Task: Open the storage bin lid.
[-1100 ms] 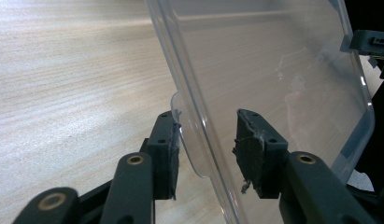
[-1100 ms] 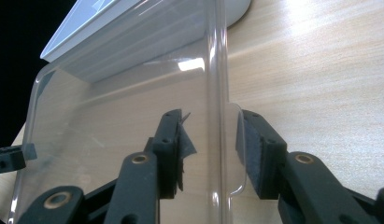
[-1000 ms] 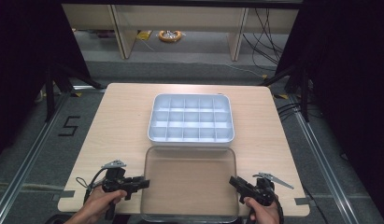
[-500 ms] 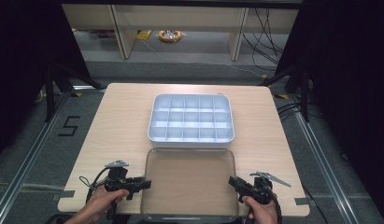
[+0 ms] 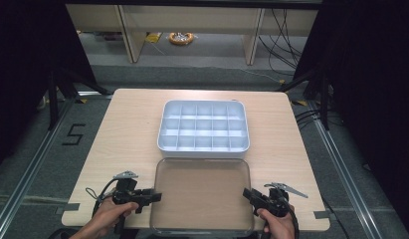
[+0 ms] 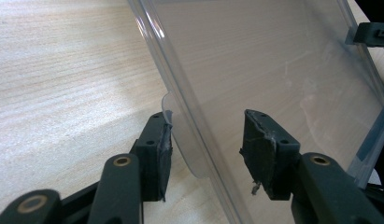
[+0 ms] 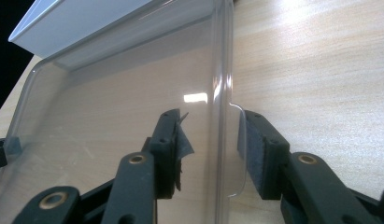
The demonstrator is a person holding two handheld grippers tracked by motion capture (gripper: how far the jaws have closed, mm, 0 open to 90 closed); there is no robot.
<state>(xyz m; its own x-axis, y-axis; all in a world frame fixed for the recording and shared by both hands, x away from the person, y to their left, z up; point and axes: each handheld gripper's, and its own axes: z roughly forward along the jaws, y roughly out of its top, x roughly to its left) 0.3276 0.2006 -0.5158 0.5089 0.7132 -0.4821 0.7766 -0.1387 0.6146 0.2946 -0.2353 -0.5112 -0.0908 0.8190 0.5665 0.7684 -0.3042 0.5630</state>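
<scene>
A clear plastic lid lies flat on the table's near half, just in front of a white compartment tray. My left gripper is open at the lid's left edge; in the left gripper view the lid rim and its small tab pass between the jaws of this gripper. My right gripper is open at the lid's right edge. In the right gripper view the lid rim and tab sit between the jaws of the right gripper, with the white tray beyond.
The wooden table has bare room on both sides of the tray. Black curtains and frame legs flank it. Shelving and cables stand on the floor beyond the far edge.
My left gripper has slid a little to the right, up to the lid's left edge. The right gripper, lid and tray have hardly moved.
</scene>
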